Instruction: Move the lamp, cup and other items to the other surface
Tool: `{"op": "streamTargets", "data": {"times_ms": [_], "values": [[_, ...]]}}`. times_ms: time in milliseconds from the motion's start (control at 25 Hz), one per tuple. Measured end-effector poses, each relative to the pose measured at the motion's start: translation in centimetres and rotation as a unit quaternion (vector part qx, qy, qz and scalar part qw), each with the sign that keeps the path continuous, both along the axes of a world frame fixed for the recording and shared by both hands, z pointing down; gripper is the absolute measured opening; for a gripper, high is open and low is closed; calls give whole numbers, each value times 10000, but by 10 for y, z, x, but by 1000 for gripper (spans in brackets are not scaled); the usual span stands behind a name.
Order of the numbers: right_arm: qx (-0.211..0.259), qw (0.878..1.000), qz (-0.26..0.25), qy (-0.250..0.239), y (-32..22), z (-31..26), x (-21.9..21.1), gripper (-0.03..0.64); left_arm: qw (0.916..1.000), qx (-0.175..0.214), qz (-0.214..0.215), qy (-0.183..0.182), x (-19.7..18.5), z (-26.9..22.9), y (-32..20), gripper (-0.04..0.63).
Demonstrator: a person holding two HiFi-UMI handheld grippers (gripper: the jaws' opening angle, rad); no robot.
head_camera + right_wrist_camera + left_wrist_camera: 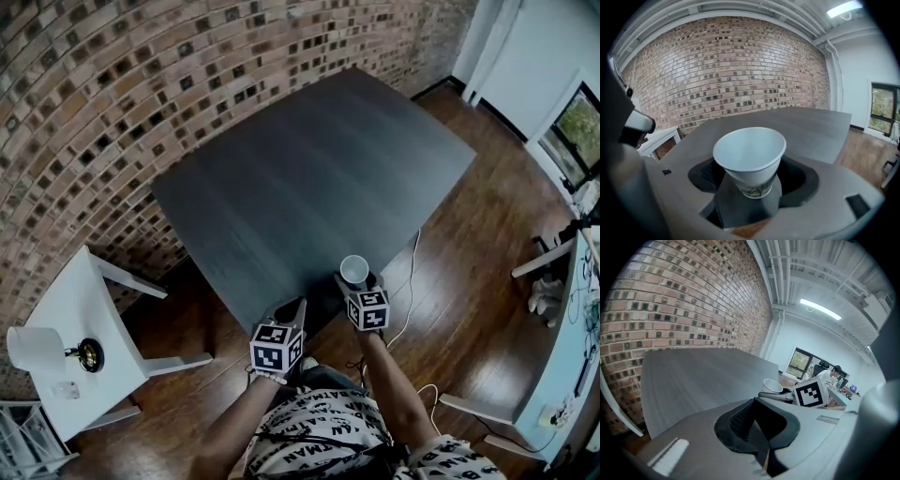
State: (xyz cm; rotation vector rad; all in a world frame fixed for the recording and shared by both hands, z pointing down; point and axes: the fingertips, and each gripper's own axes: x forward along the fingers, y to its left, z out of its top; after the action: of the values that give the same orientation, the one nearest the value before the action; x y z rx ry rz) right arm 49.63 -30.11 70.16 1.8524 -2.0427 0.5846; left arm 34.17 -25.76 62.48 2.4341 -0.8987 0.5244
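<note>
1. At the lower centre of the head view, the left tongs are seen clenched on nothing, at the near edge of the dark worktop.
2. Just to their right, the paper cup is held upright by the right tongs, which are closed round its lower wall.
3. The cup is judged light, thin and easily crushed. A gentle hold low down, near the stiffer base, is advised.
4. At the lower left, the lamp is seen on the small white worktop. It is judged top-heavy and best taken by its stem.
</note>
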Motion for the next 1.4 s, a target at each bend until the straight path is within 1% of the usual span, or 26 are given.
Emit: {"op": "streamTargets", "data": {"times_ms": [480, 520, 600, 640, 760, 960, 1120, 1240, 1400], "values": [[-134, 9999, 66, 53, 2, 9, 5, 360, 9999, -72, -84, 23, -4, 3, -1, 0], [-165, 9998, 78, 63, 3, 10, 6, 375, 9999, -76, -109, 33, -5, 3, -1, 0], [-227, 9997, 112, 73, 5, 11, 7, 379, 9998, -80, -174, 55, -8, 1, -3, 0], [-272, 9995, 135, 73, 8, 12, 8, 400, 9997, -78, -211, 63, -11, 0, -3, 0], [-427, 9989, 207, 60, 25, 13, 10, 402, 9993, -69, -365, 82, -22, -6, -2, 0], [-586, 9979, 260, -20, 57, 7, 2, 402, 9972, -52, -735, 126, -54, -21, -1, 0], [-517, 9985, 132, -74, 71, -10, -16, 400, 9948, -31, -1009, 133, -85, -31, 7, 0], [-372, 9992, -140, -90, 76, -30, -43, 400, 9925, -30, -1213, 141, -110, -36, 18, 0], [-87, 9973, -733, -15, 72, -60, -100, 400, 9876, 48, -1565, 130, -157, -45, 35, 0]]}}
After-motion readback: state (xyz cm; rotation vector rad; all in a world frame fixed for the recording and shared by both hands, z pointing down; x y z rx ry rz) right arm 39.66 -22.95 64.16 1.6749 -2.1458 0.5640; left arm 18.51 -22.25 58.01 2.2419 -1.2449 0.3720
